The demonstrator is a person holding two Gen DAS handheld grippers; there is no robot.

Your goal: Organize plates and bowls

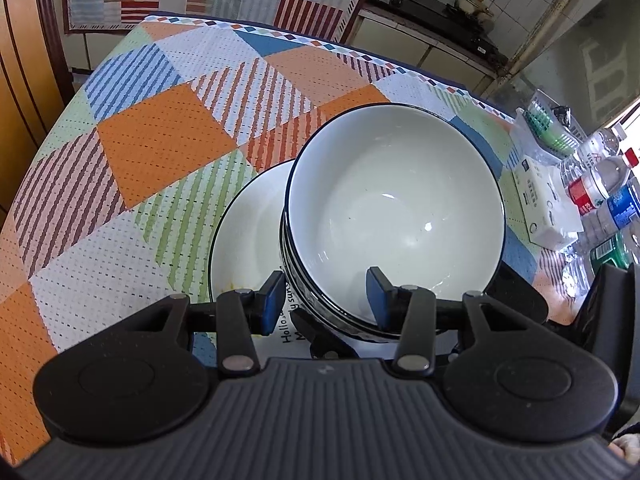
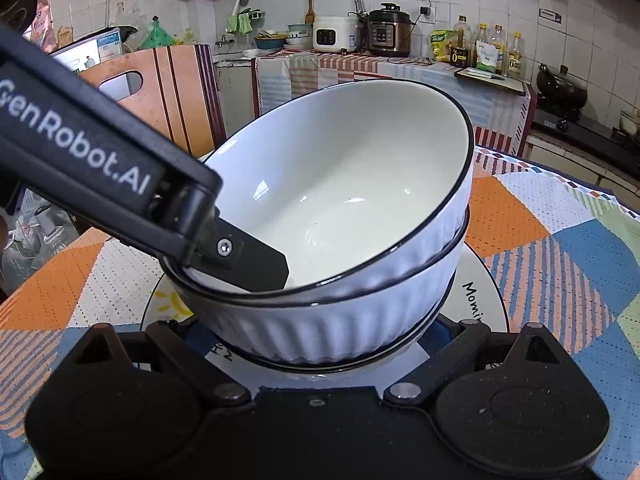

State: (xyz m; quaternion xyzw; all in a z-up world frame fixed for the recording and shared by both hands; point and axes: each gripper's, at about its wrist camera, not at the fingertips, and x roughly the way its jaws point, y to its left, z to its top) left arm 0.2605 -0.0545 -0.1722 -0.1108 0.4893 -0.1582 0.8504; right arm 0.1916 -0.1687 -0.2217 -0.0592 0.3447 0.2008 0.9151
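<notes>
A white ribbed bowl with a dark rim (image 1: 394, 208) sits tilted inside a second matching bowl (image 2: 320, 328), and both rest on a white plate (image 1: 248, 236) with printed lettering. My left gripper (image 1: 326, 296) is open, with its fingers on either side of the near rim of the top bowl (image 2: 340, 184); one of its fingers (image 2: 256, 266) shows inside the bowl in the right wrist view. My right gripper (image 2: 320, 340) is open at the base of the bowl stack over the plate (image 2: 484, 300), its fingertips mostly hidden by the bowls.
The patterned tablecloth (image 1: 160, 152) covers the round table. Plastic bottles (image 1: 600, 196), a white box (image 1: 540, 204) and a green basket (image 1: 552, 128) lie at the right edge. A wooden chair (image 2: 160, 92) and a kitchen counter with cookers (image 2: 360, 32) stand beyond.
</notes>
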